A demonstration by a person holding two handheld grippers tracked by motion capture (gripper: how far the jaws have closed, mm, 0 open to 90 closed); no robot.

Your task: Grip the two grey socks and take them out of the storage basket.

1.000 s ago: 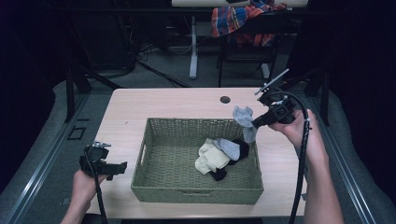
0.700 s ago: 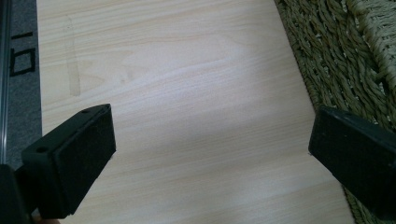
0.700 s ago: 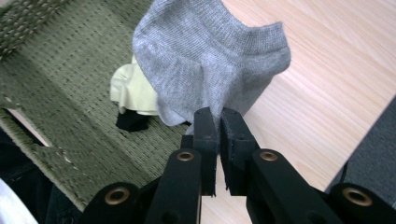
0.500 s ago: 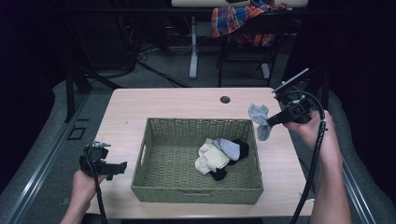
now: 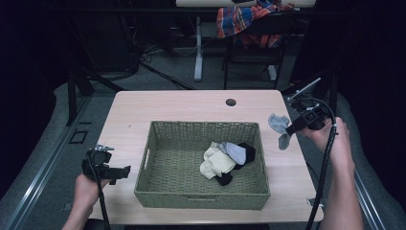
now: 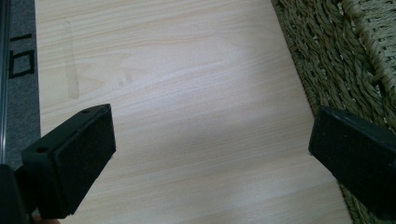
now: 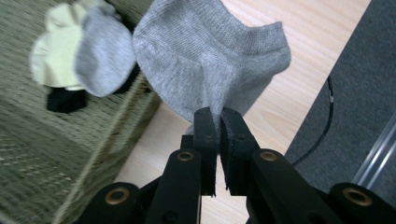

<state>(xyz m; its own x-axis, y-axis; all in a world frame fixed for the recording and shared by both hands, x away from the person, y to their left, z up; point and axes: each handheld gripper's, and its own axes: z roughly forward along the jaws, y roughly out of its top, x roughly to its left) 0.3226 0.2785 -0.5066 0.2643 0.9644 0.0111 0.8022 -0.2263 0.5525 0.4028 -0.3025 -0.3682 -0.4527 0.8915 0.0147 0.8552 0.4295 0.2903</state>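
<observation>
A grey sock (image 5: 279,128) (image 7: 210,70) hangs in the air over the table's right side, just outside the woven basket (image 5: 158,129) (image 7: 56,154). My right gripper (image 5: 290,129) (image 7: 217,116) is shut on it. Inside the basket lie a cream sock (image 5: 214,162) (image 7: 56,51), another grey sock (image 5: 234,152) (image 7: 103,56) and a black sock (image 5: 248,152) (image 7: 65,100). My left gripper (image 5: 125,170) (image 6: 210,154) is open above bare tabletop, left of the basket's wall (image 6: 327,56), holding nothing.
The wooden table (image 5: 182,108) has a round cable hole (image 5: 231,102) behind the basket. A chair with a plaid cloth (image 5: 249,21) stands beyond the table. Grey floor (image 7: 355,84) with a cable lies past the right edge.
My right gripper has carried the grey sock rightward, from above the basket's right rim out over the table beside it. The left gripper has stayed put.
</observation>
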